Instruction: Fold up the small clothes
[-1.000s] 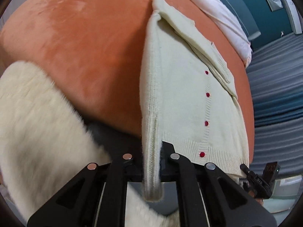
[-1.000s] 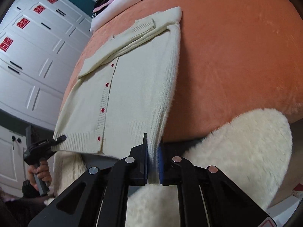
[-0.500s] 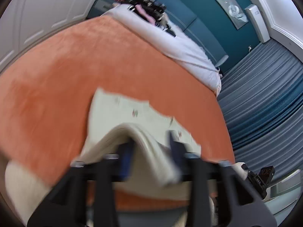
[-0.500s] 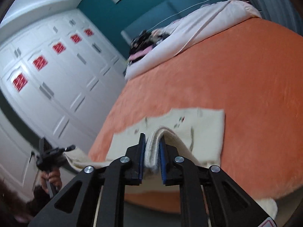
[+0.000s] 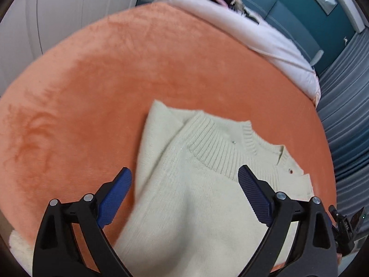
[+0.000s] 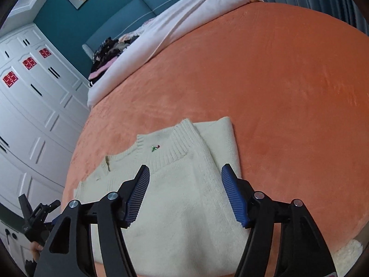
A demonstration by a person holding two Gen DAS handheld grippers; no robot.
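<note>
We've got both the left gripper [image 5: 184, 191] and right gripper [image 6: 185, 194] spread wide, holding nothing, right above the folded cream cardigan [image 5: 196, 196] on the orange blanket [image 5: 115, 80].

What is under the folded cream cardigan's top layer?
A lower layer of the cream cardigan shows at its far edge, on the orange blanket. The button front is mostly covered.

1 cardigan [image 5: 196, 207], 2 tools [image 5: 184, 194] [image 6: 185, 191], 1 orange blanket [image 5: 115, 80].
</note>
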